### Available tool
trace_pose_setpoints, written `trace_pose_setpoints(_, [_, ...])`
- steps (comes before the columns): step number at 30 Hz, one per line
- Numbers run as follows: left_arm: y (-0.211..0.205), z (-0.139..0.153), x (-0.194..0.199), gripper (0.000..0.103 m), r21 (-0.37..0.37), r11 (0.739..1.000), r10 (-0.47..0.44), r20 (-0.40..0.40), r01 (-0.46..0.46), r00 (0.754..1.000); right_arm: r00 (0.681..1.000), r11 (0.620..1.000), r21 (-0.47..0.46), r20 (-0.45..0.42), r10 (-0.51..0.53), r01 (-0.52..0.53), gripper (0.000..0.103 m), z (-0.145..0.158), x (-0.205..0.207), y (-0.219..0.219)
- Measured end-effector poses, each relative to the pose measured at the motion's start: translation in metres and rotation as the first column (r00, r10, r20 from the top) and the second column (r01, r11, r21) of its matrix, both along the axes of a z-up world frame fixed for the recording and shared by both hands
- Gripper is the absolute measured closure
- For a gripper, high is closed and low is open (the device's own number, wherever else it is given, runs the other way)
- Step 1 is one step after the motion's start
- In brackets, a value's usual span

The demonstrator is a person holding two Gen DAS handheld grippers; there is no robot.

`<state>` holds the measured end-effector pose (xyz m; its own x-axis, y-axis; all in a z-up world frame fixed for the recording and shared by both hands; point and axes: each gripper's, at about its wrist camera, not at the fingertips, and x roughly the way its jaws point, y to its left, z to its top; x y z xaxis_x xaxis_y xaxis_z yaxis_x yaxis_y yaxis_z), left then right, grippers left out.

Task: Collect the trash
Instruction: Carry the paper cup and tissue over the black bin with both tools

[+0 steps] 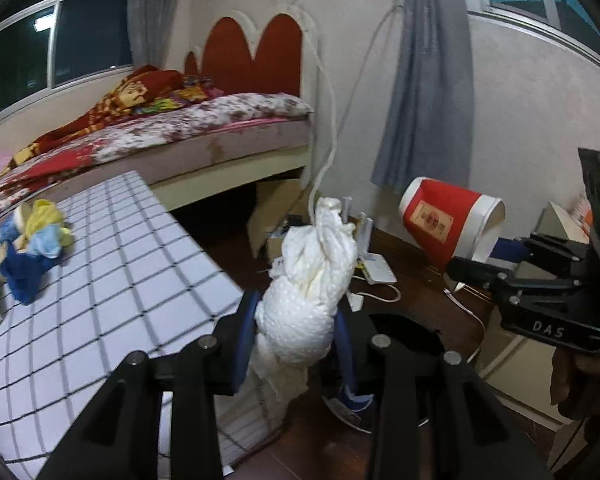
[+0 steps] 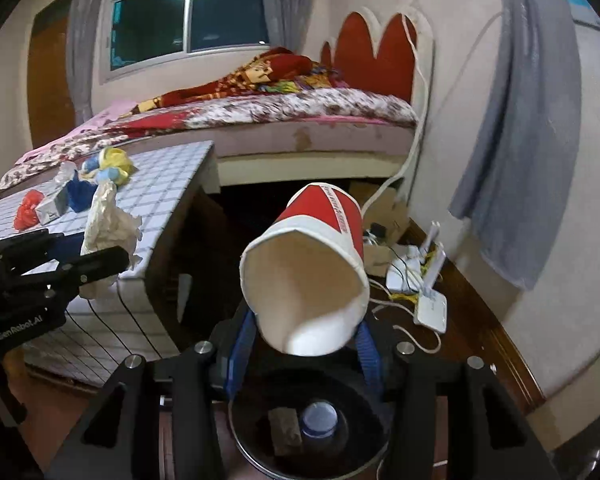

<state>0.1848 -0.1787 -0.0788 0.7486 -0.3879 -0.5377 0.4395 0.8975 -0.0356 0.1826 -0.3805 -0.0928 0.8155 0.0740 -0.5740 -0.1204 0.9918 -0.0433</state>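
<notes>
- Left wrist view: the left gripper (image 1: pixel 296 336) has its blue-padded fingers (image 1: pixel 245 332) clamped on a crumpled white paper towel (image 1: pixel 308 288), which sticks up out of the grip.
- Over on the right, the right gripper (image 1: pixel 476 268) carries the raised letters "DAS" on its black body and pinches a red and white paper cup (image 1: pixel 448 220) by the rim; the cup has a tan label whose print is too small to read.
- The checked bench (image 1: pixel 112 264) runs along the left, its near edge just beside the left gripper; a heap of blue and yellow plastic bags (image 1: pixel 32 240) lies on it towards the far left.
- Past the bench edge there is open dark floor (image 1: pixel 416 292) with a white router (image 1: pixel 376 264) and its cables, then the bed (image 1: pixel 188 128) behind.
- Right wrist view: the right gripper (image 2: pixel 306 332) has its fingers (image 2: pixel 242 340) closed on the lower rim of the paper cup (image 2: pixel 308 264), mouth towards the camera, nothing showing inside; the red lettering on its side is unreadable.
- Directly below stands a round black bin (image 2: pixel 364 412), holding a clear bottle with a blue cap (image 2: pixel 319 420) and a brown block (image 2: pixel 286 432).
- At the left, the left gripper (image 2: pixel 112 258), marked "GenRobot.AI", holds the paper towel (image 2: pixel 108 228) over the bench (image 2: pixel 168 184) corner, where a red bag (image 2: pixel 28 208), a small carton (image 2: pixel 54 206) and the bags remain.
</notes>
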Motion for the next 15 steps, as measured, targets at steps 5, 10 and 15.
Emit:
trace_pose_setpoints(5, [-0.02,-0.008,-0.002,0.065,-0.008,0.999,-0.042,-0.019,0.042,0.999,1.0,1.0,0.003,-0.021,-0.02,0.02,0.054,-0.009,-0.006,-0.017])
trace_pose_setpoints(10, [-0.037,-0.019,-0.006,0.065,-0.013,0.997,-0.077,-0.033,0.077,0.996,0.998,1.0,-0.001,-0.058,-0.029,0.029,0.054,-0.023,-0.013,-0.032])
trace_pose_setpoints(15, [-0.049,-0.038,-0.009,0.065,-0.017,0.994,-0.107,-0.058,0.106,0.993,0.995,1.0,-0.002,-0.101,-0.024,0.024,0.054,-0.04,-0.018,-0.044])
